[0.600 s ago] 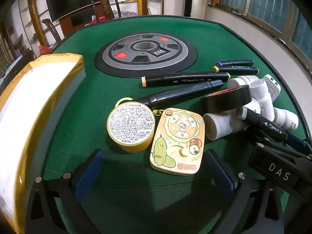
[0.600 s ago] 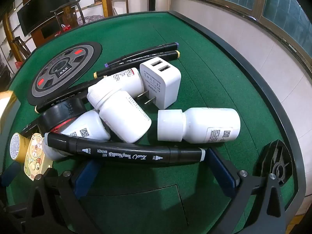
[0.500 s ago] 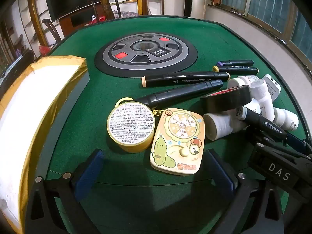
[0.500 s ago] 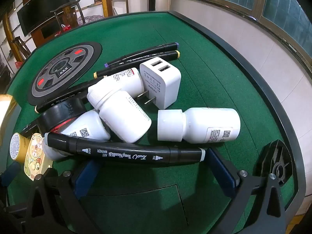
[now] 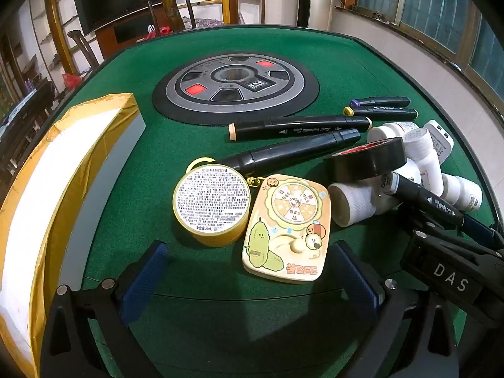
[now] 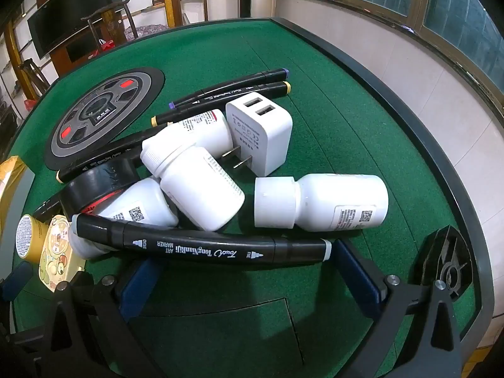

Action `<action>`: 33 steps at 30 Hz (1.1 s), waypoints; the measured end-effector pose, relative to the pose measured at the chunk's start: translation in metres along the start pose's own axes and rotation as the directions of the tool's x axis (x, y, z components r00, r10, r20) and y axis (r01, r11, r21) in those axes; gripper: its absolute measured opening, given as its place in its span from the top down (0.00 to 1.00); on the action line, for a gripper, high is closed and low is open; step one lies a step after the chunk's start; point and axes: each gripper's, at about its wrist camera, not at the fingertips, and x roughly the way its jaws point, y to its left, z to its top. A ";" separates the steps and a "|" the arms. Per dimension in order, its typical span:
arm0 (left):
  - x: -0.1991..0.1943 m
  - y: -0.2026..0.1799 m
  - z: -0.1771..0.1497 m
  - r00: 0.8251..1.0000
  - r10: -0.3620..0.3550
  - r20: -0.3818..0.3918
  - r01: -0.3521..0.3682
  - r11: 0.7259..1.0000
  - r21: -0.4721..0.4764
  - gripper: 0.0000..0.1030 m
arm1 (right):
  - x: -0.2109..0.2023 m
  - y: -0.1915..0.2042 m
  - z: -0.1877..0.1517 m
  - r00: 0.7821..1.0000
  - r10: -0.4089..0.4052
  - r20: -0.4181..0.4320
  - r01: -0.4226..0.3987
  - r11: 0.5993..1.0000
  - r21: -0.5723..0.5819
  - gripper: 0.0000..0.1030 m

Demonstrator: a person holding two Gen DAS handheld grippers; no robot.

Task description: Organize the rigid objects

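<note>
A pile of small things lies on the green felt table. In the left wrist view a yellow round tin and a cartoon keychain card lie just ahead of my left gripper, which is open and empty. Black markers, a black tape roll and white bottles lie to the right. In the right wrist view my right gripper is open, with a black art marker lying across just beyond its fingertips. Behind the marker are white bottles and a white USB charger.
A white box with gold edges stands at the table's left side. A round grey and black panel sits in the table's middle. The raised table rim curves along the right. The right gripper's body shows at the left wrist view's right edge.
The gold-edged box at the left was blurred and shifting at first and now lies still. Both grippers and the pile have stayed where they were.
</note>
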 end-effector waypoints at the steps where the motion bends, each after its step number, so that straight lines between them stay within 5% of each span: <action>1: 0.000 0.000 0.000 1.000 0.000 0.000 0.000 1.000 0.000 0.00 | 0.000 0.000 0.000 1.000 0.000 0.000 0.000 1.000 0.000 0.00; 33: 0.001 -0.002 0.001 1.000 0.001 0.001 -0.001 1.000 -0.006 0.00 | 0.000 0.003 0.002 1.000 -0.030 -0.001 0.030 0.999 0.044 0.00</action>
